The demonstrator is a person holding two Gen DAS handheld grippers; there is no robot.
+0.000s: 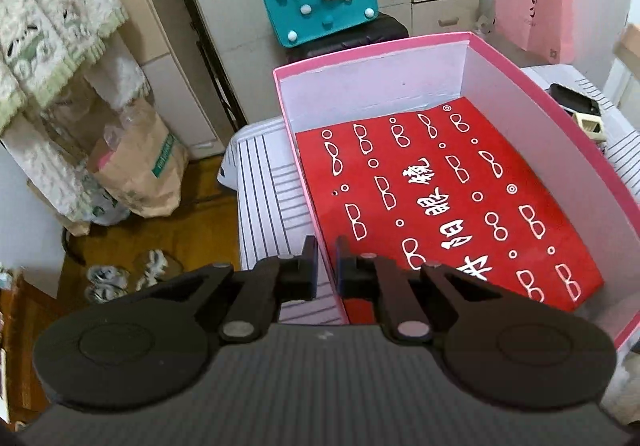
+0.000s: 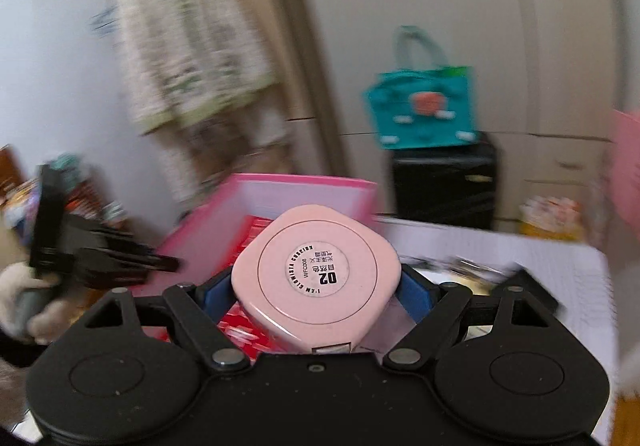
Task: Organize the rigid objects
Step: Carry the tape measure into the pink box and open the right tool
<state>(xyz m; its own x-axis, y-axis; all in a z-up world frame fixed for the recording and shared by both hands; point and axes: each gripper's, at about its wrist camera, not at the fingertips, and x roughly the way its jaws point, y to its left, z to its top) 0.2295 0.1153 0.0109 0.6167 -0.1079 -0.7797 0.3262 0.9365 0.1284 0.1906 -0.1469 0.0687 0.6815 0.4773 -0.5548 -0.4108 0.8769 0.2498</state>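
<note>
**A:** Right now your left gripper (image 1: 326, 258) is pinched on the near left wall of the pink box (image 1: 500, 58), one finger outside and one inside, the jaws drawn nearly together on the thin cardboard.

**B:** And the box itself, where does it sit?

**A:** On the white striped cover (image 1: 264, 182), its open top facing up. You can see a red sheet (image 1: 440, 198) printed with white eyeglass drawings lying flat on the bottom. Beyond the box's right wall a dark object and a small cream-coloured one lie on the same cover; you cannot tell from here what they are.

**B:** What about your right gripper?

**A:** Your right gripper (image 2: 318, 286) is clamped on a pink compact case (image 2: 316, 278), rounded-square, with a round white label reading "02" facing the camera. The blue pads (image 2: 414, 292) press on its two sides, jaws spread wide around it. The case is held up in the air, in front of the box and above its near edge as the right wrist view shows it.

**B:** Anything else you can make out?

**A:** The right wrist view is blurred. At its left edge you see the other gripper, dark, in a hand, at the box's side. Farther back a teal bag (image 1: 316, 2) stands on a black case (image 1: 360, 36), and a pink paper bag (image 1: 532, 14) hangs at the right.
</note>
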